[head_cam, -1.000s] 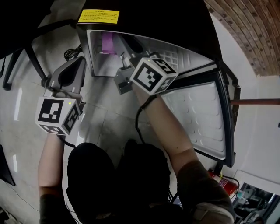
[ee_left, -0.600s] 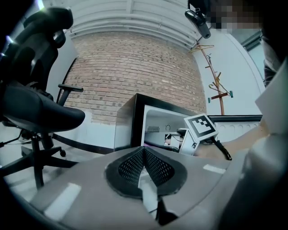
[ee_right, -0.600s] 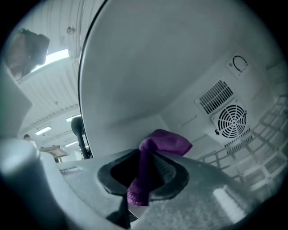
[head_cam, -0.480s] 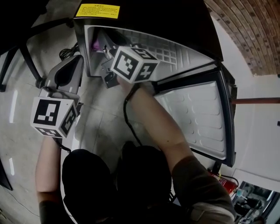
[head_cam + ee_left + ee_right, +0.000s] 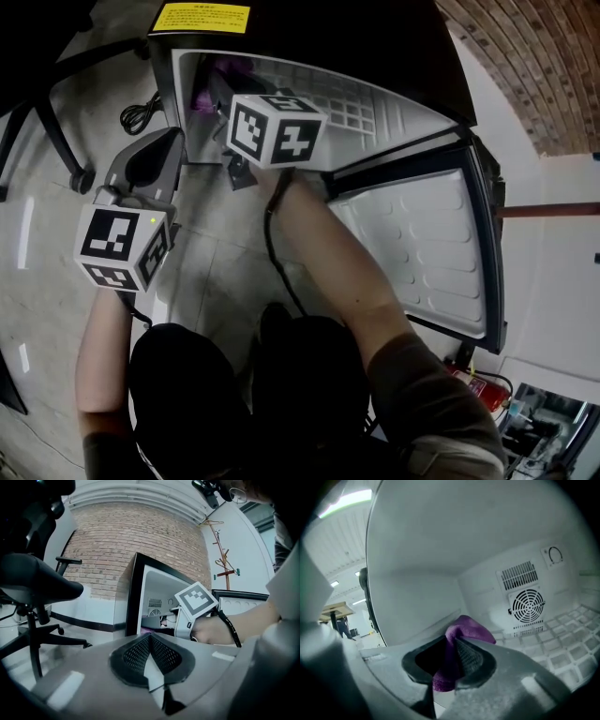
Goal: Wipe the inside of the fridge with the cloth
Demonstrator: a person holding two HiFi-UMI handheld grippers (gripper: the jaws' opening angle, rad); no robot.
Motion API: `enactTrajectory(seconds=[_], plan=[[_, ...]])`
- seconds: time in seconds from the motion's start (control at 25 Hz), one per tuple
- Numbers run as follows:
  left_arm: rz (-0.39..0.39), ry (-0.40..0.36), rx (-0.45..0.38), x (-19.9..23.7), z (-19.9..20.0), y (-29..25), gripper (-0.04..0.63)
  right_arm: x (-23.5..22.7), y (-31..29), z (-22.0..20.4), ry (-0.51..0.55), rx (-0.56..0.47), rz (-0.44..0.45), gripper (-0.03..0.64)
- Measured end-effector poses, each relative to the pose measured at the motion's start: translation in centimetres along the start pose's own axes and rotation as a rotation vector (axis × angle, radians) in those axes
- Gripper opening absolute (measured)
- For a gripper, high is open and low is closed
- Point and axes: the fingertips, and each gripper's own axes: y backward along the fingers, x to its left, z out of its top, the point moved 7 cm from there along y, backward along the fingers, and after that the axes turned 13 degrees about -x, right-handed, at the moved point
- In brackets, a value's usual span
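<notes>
A small fridge (image 5: 309,89) stands open on the floor, its door (image 5: 422,253) swung out to the right. My right gripper (image 5: 449,660) reaches inside it, shut on a purple cloth (image 5: 461,632) that bunches out past the jaws near the left inner wall. In the head view the cloth (image 5: 202,98) shows just beyond the right gripper's marker cube (image 5: 272,129). My left gripper (image 5: 150,660) hangs outside the fridge, low at the left, jaws closed together with nothing between them; in the head view its marker cube (image 5: 122,248) sits left of the fridge.
Round fan grille (image 5: 527,605) and vent slots on the fridge's back wall, wire shelf (image 5: 567,644) at right. An office chair (image 5: 35,581) stands left of the fridge, a cable (image 5: 141,112) lies on the floor. A coat stand (image 5: 224,559) is behind.
My right gripper has moved left and deeper into the fridge with the cloth. The left gripper has stayed about where it was.
</notes>
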Motion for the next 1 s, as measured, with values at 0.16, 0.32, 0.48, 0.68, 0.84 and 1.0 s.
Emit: enactTrajectory(seconds=[0.16,0.32,0.48,0.68,0.84,1.0], plan=[[0.004,0.013,-0.023,-0.2,1.4,-1.3,0.02,-0.1,0.5,1.2,0.011,-0.034,0.049,0.051],[-0.009,0.048,-0.035,-1.5,2.3,-4.0,0.02,-2.4,1.2,0.6,0.026,0.037,-0.046,0.051],[-0.041,0.079,-0.012,-3.5,1.8,-5.9,0.018,-5.8,3.5,0.9,0.047,0.054,-0.16,0.051],[-0.068,0.112,-0.015,-4.8,0.9,-6.6,0.018,-10.8,7.3,2.0,0.052,0.063,-0.323,0.052],[-0.083,0.143,-0.007,-5.6,-0.2,-7.3,0.02,-13.9,9.8,3.0,0.06,0.065,-0.437,0.052],[-0.113,0.157,0.002,-7.0,-0.8,-8.2,0.02,-15.5,11.8,3.5,0.063,0.058,-0.549,0.052]])
